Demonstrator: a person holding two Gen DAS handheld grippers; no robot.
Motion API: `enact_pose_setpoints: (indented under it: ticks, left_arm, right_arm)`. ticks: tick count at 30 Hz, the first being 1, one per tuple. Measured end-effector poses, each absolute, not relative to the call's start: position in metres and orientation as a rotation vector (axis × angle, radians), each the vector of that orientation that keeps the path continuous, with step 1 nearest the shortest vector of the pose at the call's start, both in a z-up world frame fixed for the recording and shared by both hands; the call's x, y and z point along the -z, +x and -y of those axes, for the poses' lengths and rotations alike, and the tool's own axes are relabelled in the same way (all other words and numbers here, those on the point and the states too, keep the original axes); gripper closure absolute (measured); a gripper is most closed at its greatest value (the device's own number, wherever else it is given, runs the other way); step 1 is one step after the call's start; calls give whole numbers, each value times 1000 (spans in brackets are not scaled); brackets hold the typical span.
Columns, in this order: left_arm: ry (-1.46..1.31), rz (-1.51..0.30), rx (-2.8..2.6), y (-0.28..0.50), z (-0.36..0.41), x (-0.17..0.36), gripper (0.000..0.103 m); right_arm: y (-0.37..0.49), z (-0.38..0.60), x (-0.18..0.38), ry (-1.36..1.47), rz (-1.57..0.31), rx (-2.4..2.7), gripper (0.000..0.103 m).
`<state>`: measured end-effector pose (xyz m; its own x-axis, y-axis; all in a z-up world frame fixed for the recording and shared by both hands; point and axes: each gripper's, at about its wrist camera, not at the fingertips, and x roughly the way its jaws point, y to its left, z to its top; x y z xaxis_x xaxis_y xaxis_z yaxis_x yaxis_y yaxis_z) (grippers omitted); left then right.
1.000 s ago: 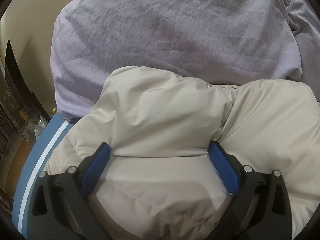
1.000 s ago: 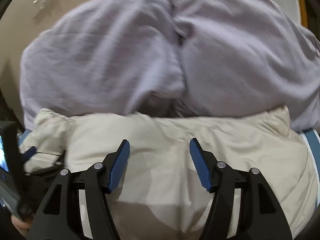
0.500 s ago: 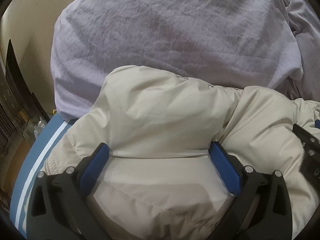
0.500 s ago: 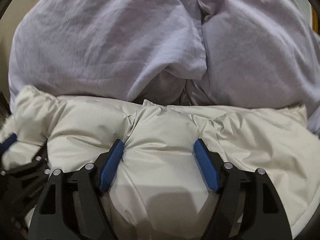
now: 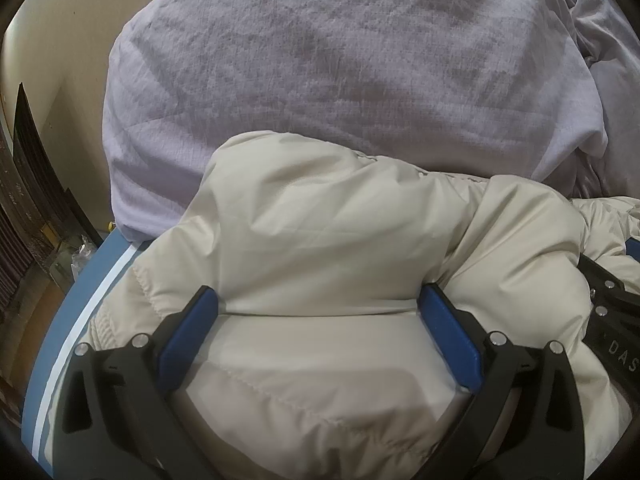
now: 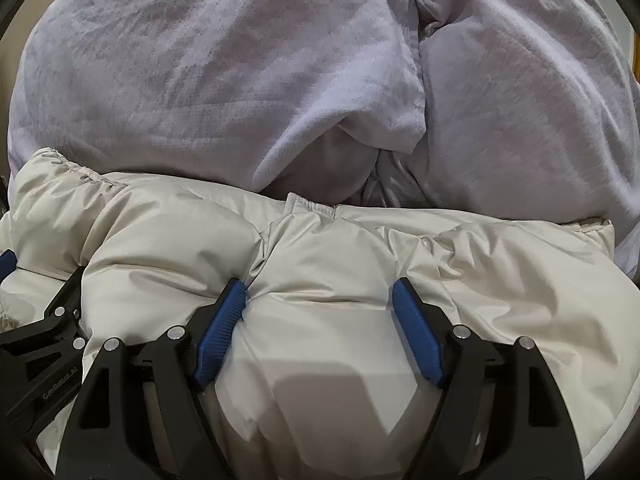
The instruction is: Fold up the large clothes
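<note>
A cream puffer jacket [image 5: 320, 240] lies bunched on the surface, and it also fills the lower half of the right wrist view [image 6: 340, 248]. My left gripper [image 5: 318, 300] is open, its blue pads pressed down on the jacket's left part with fabric bulging between them. My right gripper [image 6: 318, 292] is open and pressed onto the jacket's middle, near an elastic hem [image 6: 312, 204]. The right gripper shows at the right edge of the left wrist view [image 5: 612, 312]. The left gripper shows at the left edge of the right wrist view [image 6: 48, 320].
A big lilac duvet [image 5: 340, 60] is heaped right behind the jacket, and it also fills the upper half of the right wrist view [image 6: 280, 80]. A blue sheet with a white stripe [image 5: 80, 304] shows at the left edge. Dark furniture [image 5: 28, 208] stands further left.
My right gripper has moved forward and down onto the jacket, closer to the left gripper, pushing the fabric into folds. The left gripper has stayed in place.
</note>
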<state>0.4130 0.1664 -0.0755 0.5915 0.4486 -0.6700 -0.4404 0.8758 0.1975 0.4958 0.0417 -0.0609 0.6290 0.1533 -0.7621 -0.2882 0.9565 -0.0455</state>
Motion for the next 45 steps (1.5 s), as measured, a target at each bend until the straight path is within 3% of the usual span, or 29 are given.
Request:
enact_pose_setpoints:
  ticks: [17,28,35,39,45]
  left_arm:
    - [-11,-784,-509,412,-171,75,2]
    - [-37,-722,-404,383,-162,44,3]
    - [-39,-676,-306,391,-116,12,2]
    - [16,-737,-351,406,-103,38,2]
    - [-124,-761,-311,409,-128,62,2]
  right_arm:
    - [495,-10,49,-71,-867,-321,23]
    - [460,96,-18,-154,-681,-210,20]
    - [472,136,8,-151,-749,-98,20]
    - [480,142,37,-117,-806,-87,15]
    - [485,138,51,-152,-808,-75,9]
